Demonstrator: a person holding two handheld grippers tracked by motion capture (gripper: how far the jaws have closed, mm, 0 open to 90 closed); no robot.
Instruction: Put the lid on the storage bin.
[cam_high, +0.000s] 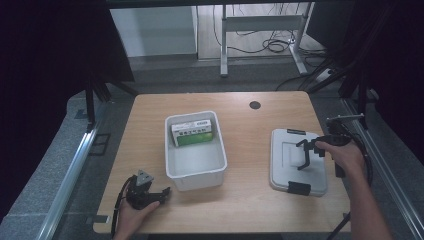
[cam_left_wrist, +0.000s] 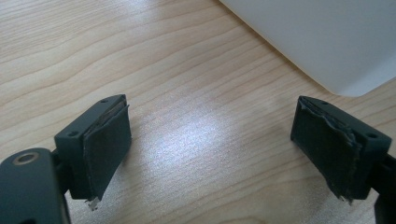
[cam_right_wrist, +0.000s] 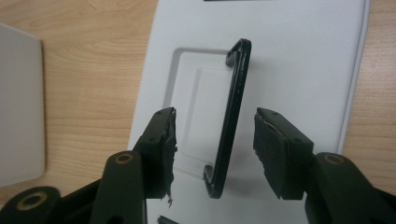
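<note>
A white lid (cam_high: 284, 172) lies flat on the right side of the table, and its black handle (cam_high: 304, 155) stands up from it. My right gripper (cam_high: 308, 150) hangs over the lid. In the right gripper view the handle (cam_right_wrist: 236, 107) runs between the jaws of my right gripper (cam_right_wrist: 215, 144), with a gap on both sides, above the lid (cam_right_wrist: 299, 56). An open white bin (cam_high: 197, 177) in the middle of the table holds a green and white box (cam_high: 192, 132) at its far end. My left gripper (cam_high: 161, 194) rests open and empty near the bin's front left corner.
The lid has a black clip (cam_high: 298, 188) at its near end and another at its far end. A small dark hole (cam_high: 255, 105) marks the wooden tabletop (cam_high: 250, 200) at the back. In the left gripper view the bin's corner (cam_left_wrist: 327, 37) lies beyond my left gripper (cam_left_wrist: 210, 149).
</note>
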